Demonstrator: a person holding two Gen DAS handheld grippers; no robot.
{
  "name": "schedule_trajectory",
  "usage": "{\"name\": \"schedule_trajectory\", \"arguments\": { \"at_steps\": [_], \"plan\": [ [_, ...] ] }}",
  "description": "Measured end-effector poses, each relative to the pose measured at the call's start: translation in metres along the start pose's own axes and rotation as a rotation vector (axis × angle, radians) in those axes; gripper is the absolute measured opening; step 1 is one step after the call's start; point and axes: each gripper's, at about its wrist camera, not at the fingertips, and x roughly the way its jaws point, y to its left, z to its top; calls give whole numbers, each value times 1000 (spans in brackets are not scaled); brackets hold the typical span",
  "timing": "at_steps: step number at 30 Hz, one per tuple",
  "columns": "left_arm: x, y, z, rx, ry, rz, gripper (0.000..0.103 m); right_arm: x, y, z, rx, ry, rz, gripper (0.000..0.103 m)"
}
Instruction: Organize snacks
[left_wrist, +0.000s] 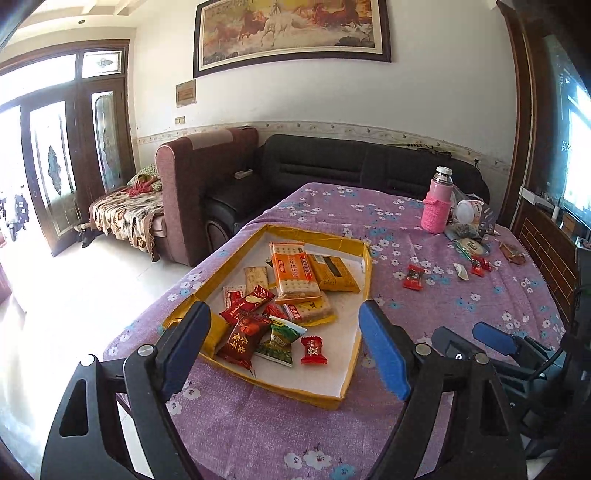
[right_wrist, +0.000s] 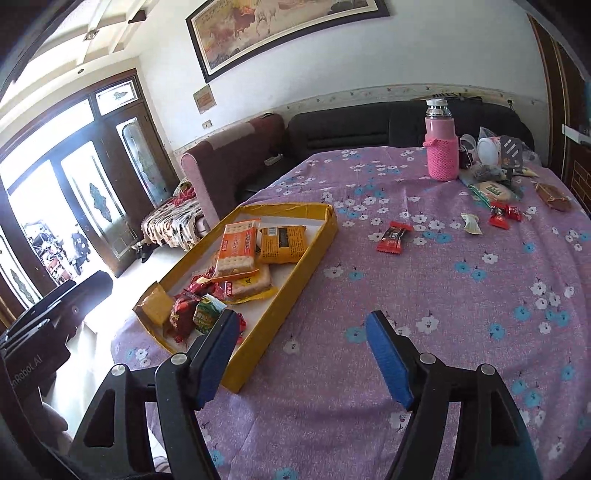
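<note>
Blue-padded, the left tongs (left_wrist: 284, 347) stand released with nothing between the pads, hovering above the near end of the yellow tray (left_wrist: 364, 295). The right tongs (right_wrist: 303, 354) are released too, empty, over bare cloth just right of the tray's near right corner; in the left wrist view they show at the right edge (left_wrist: 491, 339).

Inside the tray, nearest the left tongs, lie a dark red packet (left_wrist: 242, 338), a green packet (left_wrist: 279, 341) touching it on the right, and a small red candy (left_wrist: 313, 350) just beside that, alone on the white floor of the tray. Farther in sit another red packet (left_wrist: 248, 303), an orange cracker pack (left_wrist: 293, 273) resting atop a second cracker pack (left_wrist: 308, 310), and a yellow packet (left_wrist: 334, 273) touching the orange one on its right. Pale single biscuit wrappers (left_wrist: 255, 277) lie at the left.

Outside the tray, on the purple flowered cloth of the surface (right_wrist: 424, 332), loose snacks remain: a red-and-black wrapped candy (right_wrist: 393, 236) right of the tray's far corner, a pale small wrapper (right_wrist: 472, 223) farther right, and two red candies (right_wrist: 504, 214) touching each other beyond it. At the far right edge stands a pink bottle (right_wrist: 441, 147) in a knitted sleeve, upright, with a cluster of bags and a white cup (right_wrist: 487, 147) just beside it.

Beyond the surface stand a dark sofa (left_wrist: 351, 162) and a maroon one (left_wrist: 199, 166).
</note>
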Motion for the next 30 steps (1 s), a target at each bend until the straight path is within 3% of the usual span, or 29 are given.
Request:
{"name": "schedule_trajectory", "arguments": {
  "at_steps": [7, 12, 15, 21, 30],
  "plan": [
    [-30, 1, -1, -5, -110, 31, 85, -8, 14, -12, -24, -6, 13, 74],
    [-58, 10, -3, -41, -238, 172, 93, -18, 26, -17, -58, -26, 23, 75],
    [-66, 13, -9, -54, -269, 225, 103, -21, 35, -20, -85, -35, 34, 77],
    [-40, 16, -14, -56, -123, 114, 103, -14, 48, -31, -122, -9, 50, 78],
    [-10, 7, -24, -47, 6, 110, 103, -7, 48, -37, -139, 3, 43, 81]
  ]
}}
